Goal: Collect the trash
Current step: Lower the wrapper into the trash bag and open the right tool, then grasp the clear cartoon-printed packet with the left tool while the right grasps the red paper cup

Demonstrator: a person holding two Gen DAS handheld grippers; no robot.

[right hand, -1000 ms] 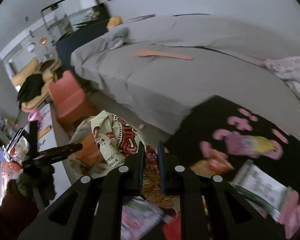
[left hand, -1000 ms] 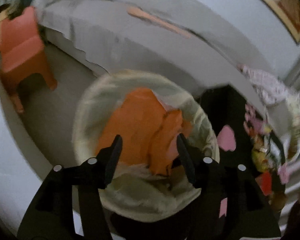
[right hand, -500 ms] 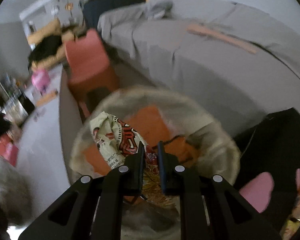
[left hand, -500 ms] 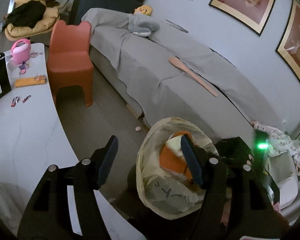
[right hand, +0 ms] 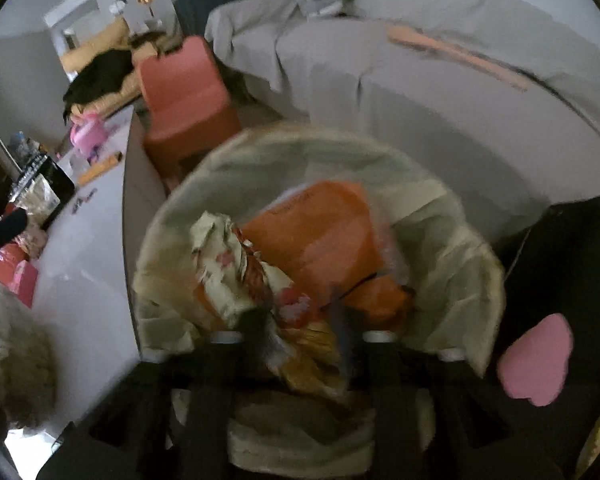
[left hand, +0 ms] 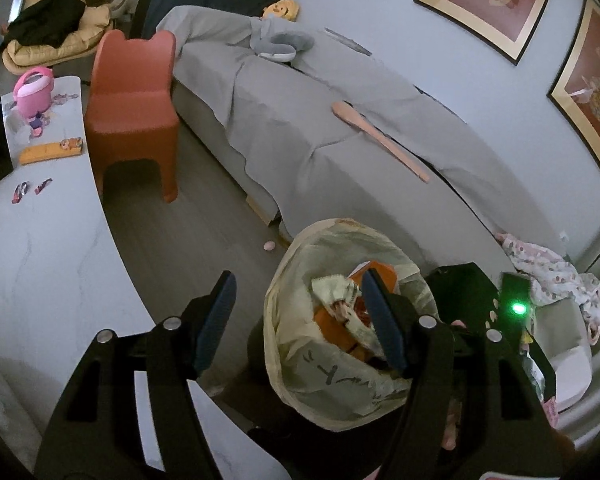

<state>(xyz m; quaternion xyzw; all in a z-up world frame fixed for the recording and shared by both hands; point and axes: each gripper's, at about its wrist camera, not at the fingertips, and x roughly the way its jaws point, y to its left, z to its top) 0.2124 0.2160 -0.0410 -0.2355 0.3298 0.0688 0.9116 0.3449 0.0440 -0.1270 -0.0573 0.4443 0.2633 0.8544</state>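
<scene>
A bin lined with a pale yellow bag [left hand: 296,344] [right hand: 452,248] stands on the floor beside the white table. Orange packaging [right hand: 320,232] lies inside it. A crumpled cream and red snack wrapper [right hand: 236,268] [left hand: 340,300] lies in the bin, just past my right gripper [right hand: 300,320]. The right gripper is over the bin, blurred, with its jaws spread apart. My left gripper [left hand: 300,320] is open and empty, held high above the bin's left rim.
A white marble table [left hand: 40,248] with a pink toy bucket [left hand: 34,92] and small items is on the left. An orange child's chair [left hand: 134,108] stands by a grey-covered sofa [left hand: 340,128]. A black mat with pink shapes [right hand: 540,352] lies to the right.
My right gripper has opened over the bin and let go of the snack wrapper, which now lies in the bag. My left gripper has risen slightly and stays open.
</scene>
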